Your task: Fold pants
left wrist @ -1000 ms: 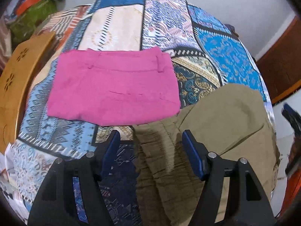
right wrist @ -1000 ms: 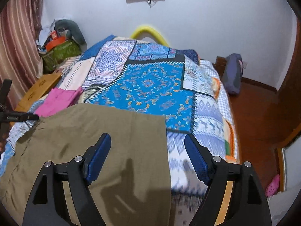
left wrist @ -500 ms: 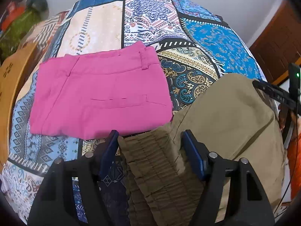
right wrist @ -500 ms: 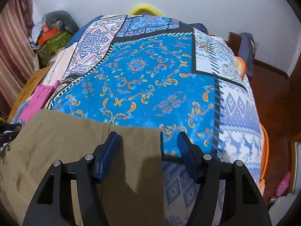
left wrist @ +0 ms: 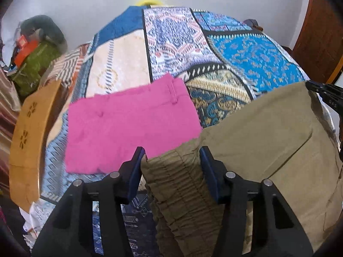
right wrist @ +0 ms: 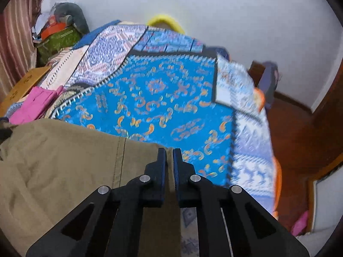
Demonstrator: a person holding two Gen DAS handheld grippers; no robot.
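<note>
- The olive pants [left wrist: 268, 132] lie on the near part of a bed under a patchwork bedspread [left wrist: 175, 38] of blue, cream and patterned panels.
- In the left wrist view they fill the frame from about 3 o'clock round to 6 o'clock, and their gathered elastic waistband [left wrist: 180, 184] bunches up at the bottom centre.
- The left gripper [left wrist: 172, 162] straddles that waistband: the blue pads [left wrist: 135, 171] stand on either side of the ruched fabric and the jaws are closing on it. The right pad touches the cloth, and the left pad sits right at its edge — whether it presses yet I cannot tell.
- The right gripper [right wrist: 169, 167] is clenched on the far hem of the pants [right wrist: 64, 171], close to the corner at the fabric's right end, with only a thin sliver of cloth between its pads.
- In the right wrist view the pants spread from that grip out toward 8 o'clock, with a stitched seam running down just left of the jaws.
- A pair of pink shorts [left wrist: 128, 124] lies flat on the bedspread — at about 10 o'clock of the waistband in the left wrist view, its near edge just beside the olive fabric.
- A wooden panel [left wrist: 27, 137] with cut-out flower shapes stands along the bed's left side at 9 o'clock.
- A pile of clutter with a green bag [right wrist: 57, 40] sits against the white wall at 10 o'clock.
- Wooden floor [right wrist: 300, 132] shows at 3 o'clock in the right wrist view.
</note>
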